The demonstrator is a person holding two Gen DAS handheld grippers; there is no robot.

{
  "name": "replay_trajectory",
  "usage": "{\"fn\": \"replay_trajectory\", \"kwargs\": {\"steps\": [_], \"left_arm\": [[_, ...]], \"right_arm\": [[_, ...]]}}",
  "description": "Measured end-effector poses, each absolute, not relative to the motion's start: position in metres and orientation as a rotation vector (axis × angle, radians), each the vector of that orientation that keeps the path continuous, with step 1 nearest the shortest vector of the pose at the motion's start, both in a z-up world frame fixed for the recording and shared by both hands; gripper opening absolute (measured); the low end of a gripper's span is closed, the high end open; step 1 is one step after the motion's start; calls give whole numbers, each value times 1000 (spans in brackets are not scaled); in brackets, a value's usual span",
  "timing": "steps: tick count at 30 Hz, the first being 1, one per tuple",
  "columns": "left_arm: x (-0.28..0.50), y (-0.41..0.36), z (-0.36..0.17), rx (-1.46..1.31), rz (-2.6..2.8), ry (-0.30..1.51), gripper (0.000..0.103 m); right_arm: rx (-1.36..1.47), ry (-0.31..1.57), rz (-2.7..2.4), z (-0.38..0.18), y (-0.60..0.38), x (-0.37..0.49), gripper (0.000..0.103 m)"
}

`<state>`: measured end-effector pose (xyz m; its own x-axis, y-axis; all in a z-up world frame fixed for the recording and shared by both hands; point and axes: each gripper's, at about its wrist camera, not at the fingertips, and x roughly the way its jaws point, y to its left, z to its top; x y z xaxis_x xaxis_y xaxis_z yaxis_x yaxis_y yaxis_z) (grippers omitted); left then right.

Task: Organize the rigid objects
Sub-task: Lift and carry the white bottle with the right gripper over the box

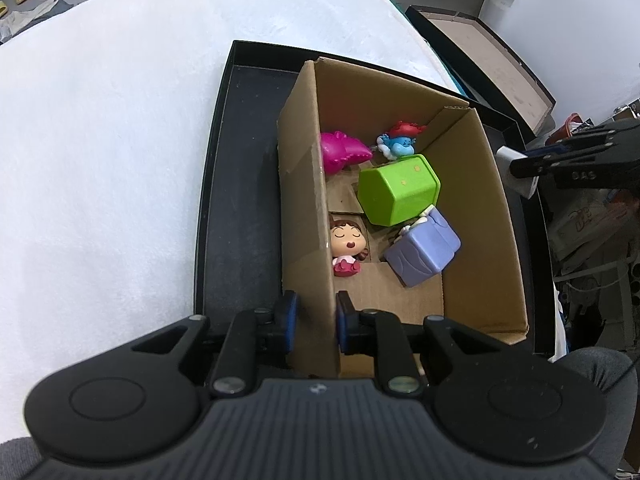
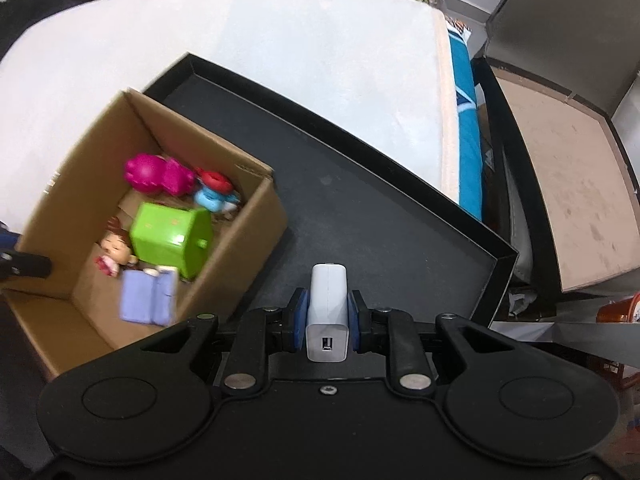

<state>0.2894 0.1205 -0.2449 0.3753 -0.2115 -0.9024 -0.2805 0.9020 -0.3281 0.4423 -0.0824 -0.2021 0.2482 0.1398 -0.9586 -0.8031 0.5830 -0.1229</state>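
A brown cardboard box [image 1: 304, 184] stands in a shallow black tray [image 1: 236, 200]. Inside it lie a magenta toy [image 1: 342, 152], a small blue figure with a red cap [image 1: 398, 140], a green hexagonal block [image 1: 398, 194], a lilac block [image 1: 424, 254] and a doll with brown hair [image 1: 346, 250]. My left gripper [image 1: 316, 326] is shut on the box's near-left wall. My right gripper [image 2: 327, 320] is shut on a white USB charger [image 2: 327, 312], held above the tray floor [image 2: 360, 232] right of the box [image 2: 248, 240]. That charger [image 1: 516, 170] also shows at the right edge of the left wrist view.
The tray rests on a white fleecy cover [image 1: 100, 140]. A large open dark case with a tan lining [image 2: 568, 200] stands off the right side, beside a blue cloth [image 2: 466, 132]. Clutter lies on the floor beyond the far edge.
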Motion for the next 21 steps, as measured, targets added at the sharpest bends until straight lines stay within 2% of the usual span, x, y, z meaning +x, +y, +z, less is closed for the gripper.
{"fn": "replay_trajectory", "kwargs": {"steps": [13, 21], "left_arm": [[282, 122, -241, -476, 30, 1174, 18], [278, 124, -238, -493, 15, 1159, 17]], "right_arm": [[-689, 1123, 749, -159, -60, 419, 21], [-706, 1114, 754, -152, -47, 408, 21]]}}
